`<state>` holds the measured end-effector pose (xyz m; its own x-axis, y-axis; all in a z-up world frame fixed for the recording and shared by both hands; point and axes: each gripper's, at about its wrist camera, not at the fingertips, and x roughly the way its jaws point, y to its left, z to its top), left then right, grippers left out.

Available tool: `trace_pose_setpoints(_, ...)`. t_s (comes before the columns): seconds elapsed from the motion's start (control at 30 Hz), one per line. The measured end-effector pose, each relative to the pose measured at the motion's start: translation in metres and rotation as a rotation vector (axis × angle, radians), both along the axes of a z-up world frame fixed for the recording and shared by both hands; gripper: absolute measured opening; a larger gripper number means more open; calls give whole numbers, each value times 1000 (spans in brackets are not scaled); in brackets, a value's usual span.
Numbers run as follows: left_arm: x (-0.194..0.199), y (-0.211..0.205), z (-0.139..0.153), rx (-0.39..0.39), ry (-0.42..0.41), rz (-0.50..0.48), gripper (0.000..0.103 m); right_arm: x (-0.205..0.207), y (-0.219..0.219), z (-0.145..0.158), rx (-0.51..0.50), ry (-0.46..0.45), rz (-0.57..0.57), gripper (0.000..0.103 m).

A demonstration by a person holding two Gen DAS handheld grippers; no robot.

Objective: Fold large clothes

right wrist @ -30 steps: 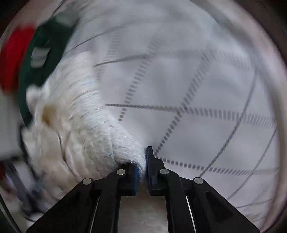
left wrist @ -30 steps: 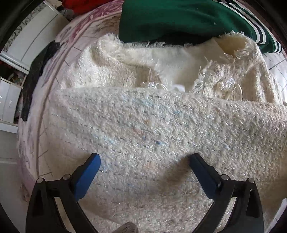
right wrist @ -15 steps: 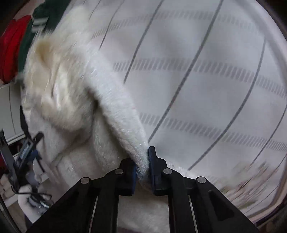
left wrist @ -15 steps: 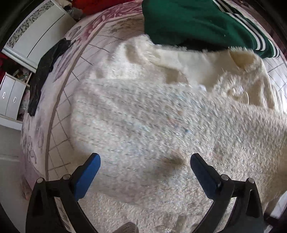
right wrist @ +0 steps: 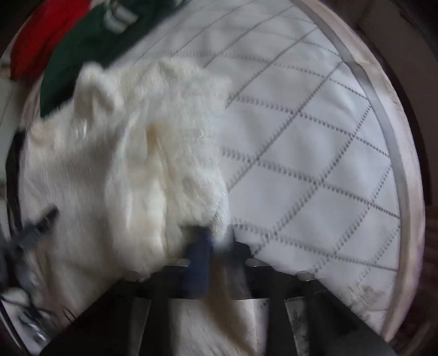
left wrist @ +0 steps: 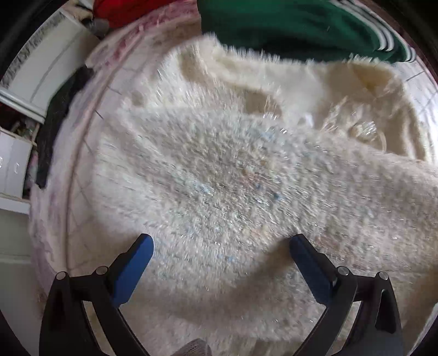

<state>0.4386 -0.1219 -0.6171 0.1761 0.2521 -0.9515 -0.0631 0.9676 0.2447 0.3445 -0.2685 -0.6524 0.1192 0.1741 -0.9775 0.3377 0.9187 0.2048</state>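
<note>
While right gripper (right wrist: 221, 238) closes on cream sweater (left wrist: 232, 178) — left gripper (left wrist: 221, 246) gapes; green garment (left wrist: 287, 24) beyond.

The fluffy cream-white knitted garment (left wrist: 232, 175) with small blue and glittering flecks fills the middle of the left wrist frame, spread and partly folded over itself. In the right wrist frame it (right wrist: 123, 169) bunches at centre left, blurred.

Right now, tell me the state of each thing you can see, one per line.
Cream fuzzy garment: partly folded on the bed, edge pinched.
Right gripper: closing on the garment's edge.
Left gripper: open, empty, above the garment.
Green striped garment: bunched beyond it.
Quilted bedcover: spread flat.
</note>
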Motion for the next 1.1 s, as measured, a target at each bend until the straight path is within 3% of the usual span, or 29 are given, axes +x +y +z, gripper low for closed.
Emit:
trace_pose_setpoints(0.07, 3, 4, 0, -22, 1, 22, 103, 4, -16, -13, 61, 73, -107, 12)
trace_pose_setpoints(0.17, 5, 13, 12, -39, -11, 42, 103, 6, -12, 6, 29, 113, -86, 28)
trace_pose_setpoints(0.33, 21, 28, 37, -95, -52, 76, 103, 9, -5, 72, 28, 3, -133, 44)
trace_pose_setpoints(0.43, 44, 26, 41, -149, -66, 61, 103, 42, -7, 97, 97, -66, -136, 52)
trace_pose_setpoints(0.6, 95, -2, 25, -290, -34, -37, 102, 107, 6, 71, 202, -102, -50, 52)
trace_pose_setpoints(0.87, 129, -62, 3, -282, -26, -276, 98, 175, 14, 29, 152, -72, 7, 52)
trace_pose_setpoints(0.93, 130, -73, -5, -283, -1, -322, 66, 183, 12, 23, 148, -64, 17, 52)
trace_pose_setpoints(0.97, 129, -79, -6, -275, 3, -333, 65, 187, 12, 20, 148, -58, 26, 52)
trace_pose_setpoints(1.0, 127, -83, -4, -265, -18, -356, 51, 190, 12, 15, 149, -46, 37, 52)
trace_pose_setpoints(1.03, 125, -86, -3, -270, -25, -379, 24, 194, 13, 9, 155, -33, 53, 56)
trace_pose_setpoints(1.1, 118, -92, 4, -253, -44, -403, 10, 201, 17, -3, 173, -6, 86, 63)
